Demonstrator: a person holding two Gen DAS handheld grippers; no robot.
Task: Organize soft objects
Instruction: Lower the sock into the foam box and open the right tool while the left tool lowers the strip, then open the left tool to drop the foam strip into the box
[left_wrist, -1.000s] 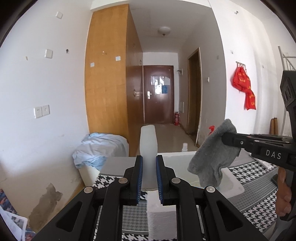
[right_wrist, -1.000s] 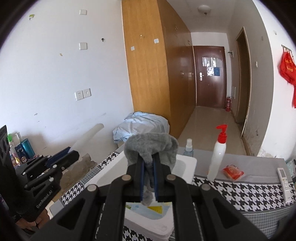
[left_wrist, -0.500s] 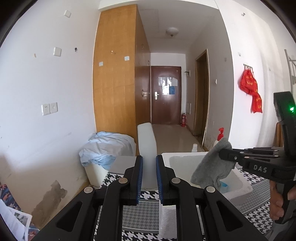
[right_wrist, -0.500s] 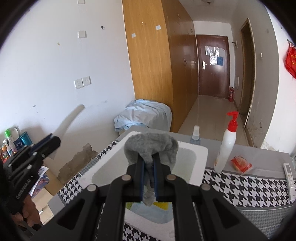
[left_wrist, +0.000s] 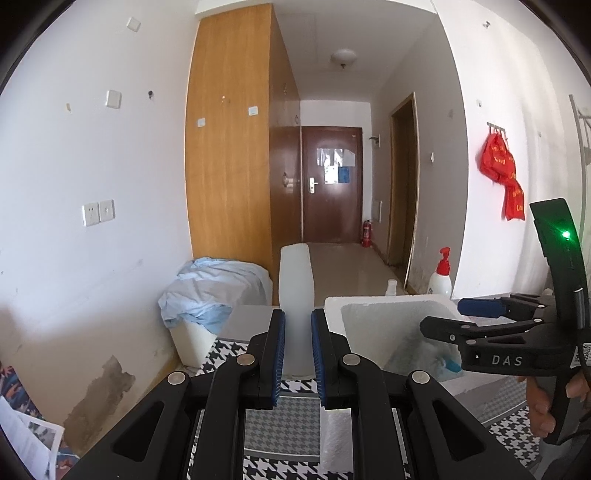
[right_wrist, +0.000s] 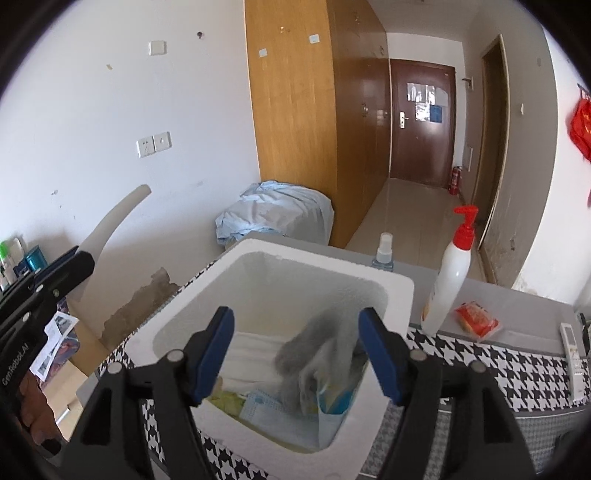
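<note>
right gripper (right_wrist: 295, 354) fingers being opened, grey cloth (right_wrist: 317, 354) dropped loose between them into foam box (right_wrist: 400, 291); could get snagged on right pad; left gripper (left_wrist: 297, 354) clamped on white lid (left_wrist: 295, 280), might get knocked.

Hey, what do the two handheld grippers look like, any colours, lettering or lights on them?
Both are matte black plastic with angular, cut-out fingers, silver rivets at the pivots and ribbed blue pads. The left gripper carries white "GenRobot.AI" lettering on its side. The right gripper is marked "DAS" in white, and a green light glows on its curved black housing. No sleeves or cables are visible.
</note>
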